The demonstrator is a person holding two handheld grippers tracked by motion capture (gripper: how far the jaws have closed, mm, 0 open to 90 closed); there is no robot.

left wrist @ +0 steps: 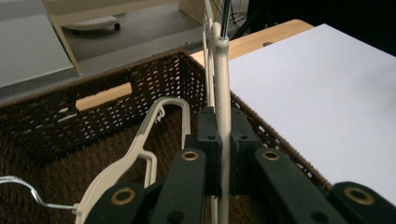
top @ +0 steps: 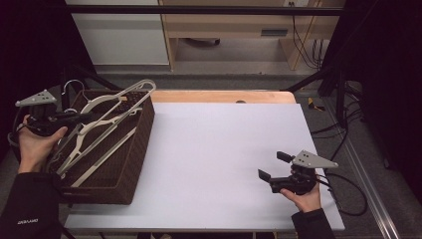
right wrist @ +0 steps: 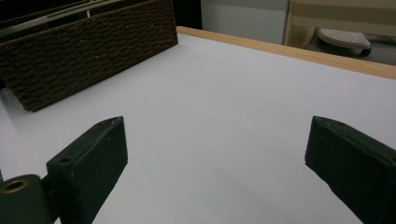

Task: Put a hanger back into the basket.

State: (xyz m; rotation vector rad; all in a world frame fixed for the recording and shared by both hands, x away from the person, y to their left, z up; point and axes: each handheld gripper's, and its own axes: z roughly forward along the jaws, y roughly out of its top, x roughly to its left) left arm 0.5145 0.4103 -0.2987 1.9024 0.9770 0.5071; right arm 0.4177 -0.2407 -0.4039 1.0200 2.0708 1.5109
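A dark brown wicker basket point(top: 141, 135) stands at the table's left and holds cream plastic hangers. My left gripper point(top: 83, 117) hovers over the basket's left side, shut on the thin bar of one cream hanger point(top: 130, 92) that slants up over the far rim. In the left gripper view the jaws point(left wrist: 223, 126) pinch that hanger point(left wrist: 221, 70) edge-on. A second cream hanger point(left wrist: 140, 144) with a metal hook point(left wrist: 28, 189) lies in the basket point(left wrist: 93, 126) below. My right gripper point(top: 273, 166) rests low at the table's front right, open, with nothing between its jaws point(right wrist: 215, 154).
A white board point(top: 219, 149) covers the wooden table point(top: 219, 96) between the basket and my right gripper. In the right gripper view the basket's wall point(right wrist: 84, 51) stands at the far left. Black frame bars and cables run along the table's right side point(top: 343, 134).
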